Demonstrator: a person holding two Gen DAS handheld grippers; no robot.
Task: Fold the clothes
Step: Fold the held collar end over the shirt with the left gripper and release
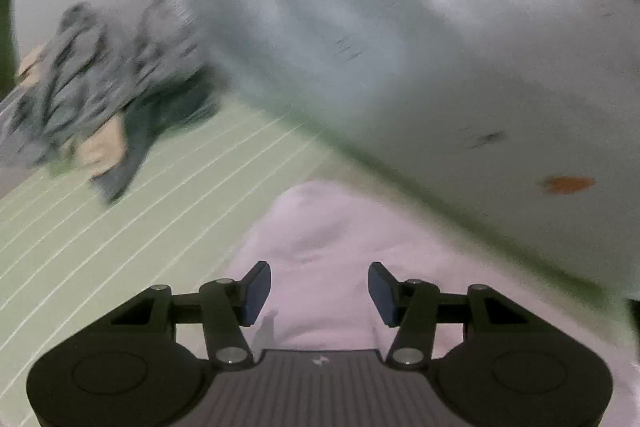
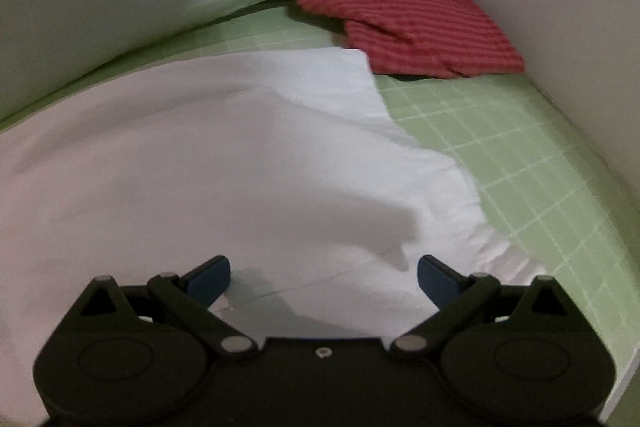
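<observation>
On green mat (image 2: 500, 147), white garment (image 2: 200, 155), unlabelled

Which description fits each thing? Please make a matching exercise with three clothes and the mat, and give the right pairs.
Things:
1. white garment
2. red striped cloth
3. grey patterned clothes
4. mat

Descriptions:
A. green, with pale grid lines
B. crumpled heap far off in the left wrist view
C. spread flat right under both tongs
D. folded, lying at the back beyond the white garment's far corner

Pairs: 1-C, 2-D, 3-B, 4-A
</observation>
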